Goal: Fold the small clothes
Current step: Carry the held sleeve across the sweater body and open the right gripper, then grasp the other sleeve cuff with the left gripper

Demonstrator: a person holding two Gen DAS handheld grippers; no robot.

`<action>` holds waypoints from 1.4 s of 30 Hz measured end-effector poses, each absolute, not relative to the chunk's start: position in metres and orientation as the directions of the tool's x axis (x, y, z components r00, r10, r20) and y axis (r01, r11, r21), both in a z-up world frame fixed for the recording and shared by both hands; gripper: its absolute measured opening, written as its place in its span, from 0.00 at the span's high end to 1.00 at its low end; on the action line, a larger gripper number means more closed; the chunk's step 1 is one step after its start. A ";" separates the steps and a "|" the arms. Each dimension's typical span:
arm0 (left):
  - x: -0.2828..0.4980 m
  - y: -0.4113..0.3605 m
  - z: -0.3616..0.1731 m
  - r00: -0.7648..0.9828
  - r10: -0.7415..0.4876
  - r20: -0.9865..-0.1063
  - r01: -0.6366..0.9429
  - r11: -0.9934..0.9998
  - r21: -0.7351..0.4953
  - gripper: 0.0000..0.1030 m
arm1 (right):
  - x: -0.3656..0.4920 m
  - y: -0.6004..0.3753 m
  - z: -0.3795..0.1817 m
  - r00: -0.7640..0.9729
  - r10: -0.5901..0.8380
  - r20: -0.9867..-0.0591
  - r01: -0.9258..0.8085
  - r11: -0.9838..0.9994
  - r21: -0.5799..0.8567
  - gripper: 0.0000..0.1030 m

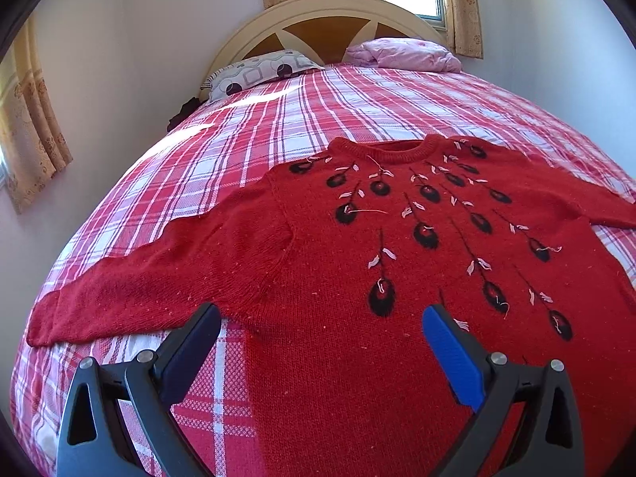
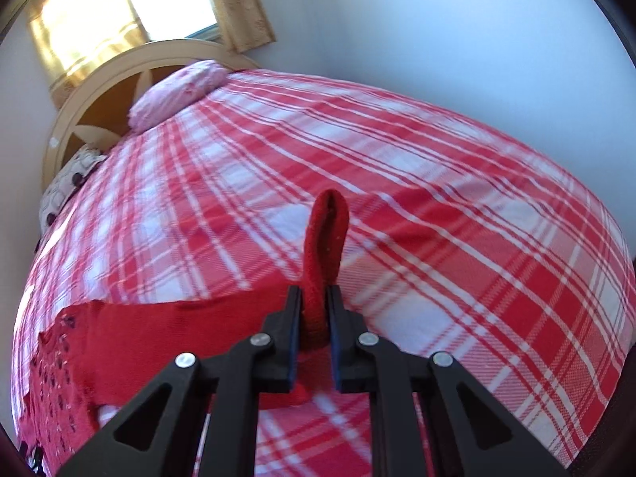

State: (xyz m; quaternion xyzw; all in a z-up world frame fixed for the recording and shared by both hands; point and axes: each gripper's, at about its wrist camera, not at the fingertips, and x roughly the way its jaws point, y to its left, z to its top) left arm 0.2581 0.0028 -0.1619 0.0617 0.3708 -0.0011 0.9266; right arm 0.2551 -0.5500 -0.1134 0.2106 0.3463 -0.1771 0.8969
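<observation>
- A red sweater (image 1: 326,262) is seen spread flat, front up, on a bed covered by a red and white checked sheet (image 1: 246,127); its neckline is turned toward 12 o'clock, toward the headboard (image 1: 318,16).
- Black oval motifs with pale leaves are scattered from the neckline down over the chest.
- One sleeve is stretched out toward 9 o'clock in the left wrist view; the other runs off toward 3 o'clock.
- The left claw (image 1: 322,326) is held wide apart over the lower part of the sweater, with nothing gripped; its left finger sits at the sweater's side edge, its blue-padded finger over the knit.
- The right claw (image 2: 316,310) is closed tightly on the red sleeve end (image 2: 324,238), a loop of which stands up past the fingertips toward 12 o'clock.
- In the right wrist view the sweater body lies toward 8 o'clock.
- A patterned pillow (image 1: 258,73) and a pink pillow (image 1: 405,53) lie at the headboard.
</observation>
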 end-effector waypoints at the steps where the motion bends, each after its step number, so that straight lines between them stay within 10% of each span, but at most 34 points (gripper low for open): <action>1: 0.258 0.005 -0.161 0.723 0.039 -0.690 0.045 0.994 0.103 0.01 | 0.260 -0.538 -0.107 0.709 -0.159 -0.687 0.435 0.865 0.249 0.85; 17: 0.254 0.008 -0.151 0.721 -0.098 -0.685 0.113 0.993 -0.024 0.01 | 0.311 -0.328 -0.048 0.761 0.139 -0.634 -0.046 0.986 0.161 0.87; 29: 0.266 -0.006 -0.144 0.693 -0.230 -0.683 0.198 0.972 -0.126 0.01 | 0.325 -0.200 -0.117 0.638 0.291 -0.713 -0.315 0.943 0.102 0.85; 32: 0.275 -0.018 -0.145 0.672 -0.276 -0.687 0.234 0.959 -0.157 0.01 | 0.325 -0.204 -0.131 0.616 0.330 -0.716 -0.330 0.933 0.146 0.74; 34: 0.283 -0.027 -0.149 0.643 -0.334 -0.689 0.265 0.941 -0.209 0.01 | 0.318 -0.217 -0.132 0.616 0.361 -0.700 -0.342 0.923 0.176 0.46; 36: 0.291 -0.038 -0.153 0.610 -0.373 -0.699 0.283 0.927 -0.248 0.02 | 0.310 -0.229 -0.131 0.635 0.362 -0.682 -0.329 0.926 0.185 0.46; 42: 0.319 -0.083 -0.170 0.511 -0.440 -0.739 0.317 0.895 -0.314 0.34 | 0.291 -0.317 -0.127 0.734 0.279 -0.619 -0.161 0.957 0.241 0.45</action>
